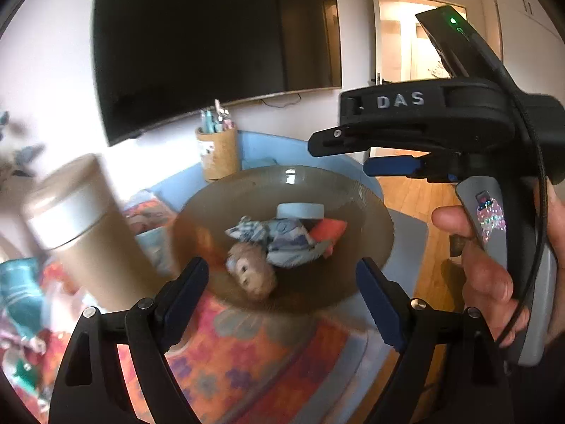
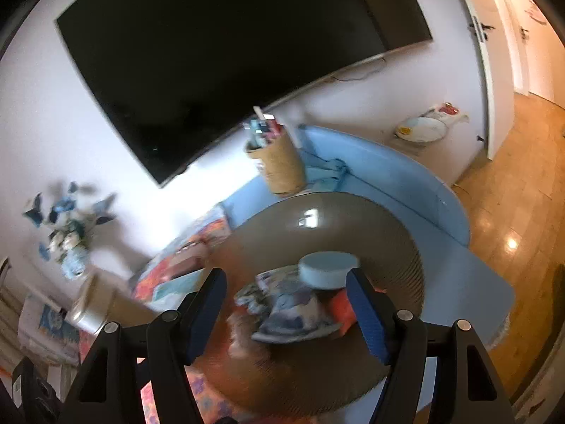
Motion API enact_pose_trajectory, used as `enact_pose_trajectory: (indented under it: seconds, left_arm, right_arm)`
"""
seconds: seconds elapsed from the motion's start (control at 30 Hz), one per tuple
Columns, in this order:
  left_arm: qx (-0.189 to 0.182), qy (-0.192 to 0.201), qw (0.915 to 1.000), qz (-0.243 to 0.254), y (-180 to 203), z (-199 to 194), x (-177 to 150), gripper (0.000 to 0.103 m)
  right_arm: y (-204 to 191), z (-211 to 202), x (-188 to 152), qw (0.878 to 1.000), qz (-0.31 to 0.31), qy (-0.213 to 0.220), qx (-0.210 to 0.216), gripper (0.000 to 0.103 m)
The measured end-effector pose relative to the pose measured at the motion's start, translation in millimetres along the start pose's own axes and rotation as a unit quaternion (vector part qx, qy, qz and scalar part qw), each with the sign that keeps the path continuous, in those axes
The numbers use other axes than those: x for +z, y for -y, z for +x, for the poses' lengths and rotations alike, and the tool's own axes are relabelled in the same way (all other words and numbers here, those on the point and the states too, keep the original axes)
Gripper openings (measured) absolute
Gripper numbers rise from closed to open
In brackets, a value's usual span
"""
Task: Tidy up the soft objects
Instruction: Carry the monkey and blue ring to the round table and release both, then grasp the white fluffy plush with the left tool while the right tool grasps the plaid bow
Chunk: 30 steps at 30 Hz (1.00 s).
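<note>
While both spread and empty, left hand-held gripper and right hand-held gripper hover above the brown bowl | holding plush head, crumpled cloth, orange pad | judged light, limp; pinch cloth at bunched fold

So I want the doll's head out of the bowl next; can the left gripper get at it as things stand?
Probably yes. The left gripper is open above the brown bowl, and the doll's head lies uncovered near the rim, beside the crumpled cloth, with nothing on top.
</note>
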State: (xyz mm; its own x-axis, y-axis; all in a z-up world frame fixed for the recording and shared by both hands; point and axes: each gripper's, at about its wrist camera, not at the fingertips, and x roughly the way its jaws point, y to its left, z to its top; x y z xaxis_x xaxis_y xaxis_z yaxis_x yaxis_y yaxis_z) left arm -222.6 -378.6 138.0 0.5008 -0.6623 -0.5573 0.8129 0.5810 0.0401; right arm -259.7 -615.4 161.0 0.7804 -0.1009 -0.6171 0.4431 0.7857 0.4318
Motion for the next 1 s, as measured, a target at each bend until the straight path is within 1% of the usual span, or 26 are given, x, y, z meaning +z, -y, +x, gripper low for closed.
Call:
enact_pose_trajectory:
  seconds: [0.07, 0.23, 0.33, 0.43, 0.5, 0.53, 0.57, 0.6, 0.63, 0.67, 0.73, 0.77, 0.8, 0.87, 0.93, 1.0]
  left_arm:
    - [0.001, 0.001, 0.9999, -0.013, -14.4, -18.6, -7.6, 0.084]
    - [0.029, 0.005, 0.9968, -0.074, -71.2, -72.9, -28.8, 0.084]
    - [0.074, 0.013, 0.9908, -0.112, -116.2, -110.0, -43.2, 0.084]
    - [0.127, 0.023, 0.9813, -0.143, -164.2, -139.6, -52.8, 0.084]
    - [0.161, 0.028, 0.9718, -0.170, -197.7, -159.4, -58.4, 0.084]
    - [0.172, 0.029, 0.9673, -0.184, -212.9, -166.1, -61.7, 0.084]
    - [0.185, 0.029, 0.9608, -0.205, -232.0, -175.1, -67.6, 0.085]
    - [0.191, 0.028, 0.9562, -0.220, -245.6, -178.3, -72.1, 0.085]
    - [0.205, 0.026, 0.9476, -0.244, -266.2, -184.4, -81.5, 0.085]
    - [0.215, 0.025, 0.9423, -0.256, -277.5, -188.4, -87.7, 0.084]
    - [0.247, 0.015, 0.9256, -0.286, -310.0, -190.5, -108.9, 0.084]
    - [0.254, 0.007, 0.9199, -0.299, -321.1, -188.5, -118.8, 0.084]
    - [0.253, -0.003, 0.9138, -0.317, -334.7, -185.5, -129.9, 0.084]
    - [0.227, -0.010, 0.9024, -0.366, -365.4, -176.6, -155.4, 0.084]
    - [0.199, -0.015, 0.8927, -0.404, -384.6, -165.9, -173.4, 0.084]
    - [0.174, -0.016, 0.8838, -0.434, -397.2, -154.7, -185.6, 0.084]
  right_arm:
    - [-14.3, -13.0, -13.2, 1.000, -0.019, 0.006, 0.022, 0.069]
    - [-63.4, -32.8, -48.4, 0.993, -0.080, 0.012, 0.081, 0.070]
    - [-110.2, -43.3, -69.9, 0.984, -0.137, 0.019, 0.116, 0.070]
    - [-155.8, -47.4, -88.3, 0.971, -0.187, 0.018, 0.150, 0.071]
    - [-191.1, -46.3, -102.6, 0.961, -0.221, 0.012, 0.164, 0.086]
    - [-205.2, -44.0, -110.0, 0.957, -0.235, 0.009, 0.169, 0.089]
    - [-217.8, -39.9, -116.0, 0.953, -0.248, 0.005, 0.173, 0.089]
    - [-234.1, -32.5, -125.2, 0.948, -0.265, -0.006, 0.176, 0.089]
    - [-243.2, -27.3, -131.5, 0.945, -0.274, -0.013, 0.177, 0.089]
    - [-257.4, -16.7, -141.6, 0.940, -0.288, -0.028, 0.178, 0.089]
    - [-278.5, 5.0, -158.2, 0.930, -0.310, -0.062, 0.187, 0.089]
    - [-293.5, 23.8, -170.7, 0.922, -0.324, -0.088, 0.192, 0.089]
    - [-300.6, 33.9, -176.6, 0.919, -0.329, -0.101, 0.192, 0.089]
    - [-319.3, 65.5, -196.7, 0.909, -0.344, -0.138, 0.188, 0.089]
    - [-331.5, 91.2, -215.1, 0.902, -0.357, -0.157, 0.188, 0.089]
    - [-339.0, 111.4, -228.2, 0.898, -0.359, -0.172, 0.189, 0.089]
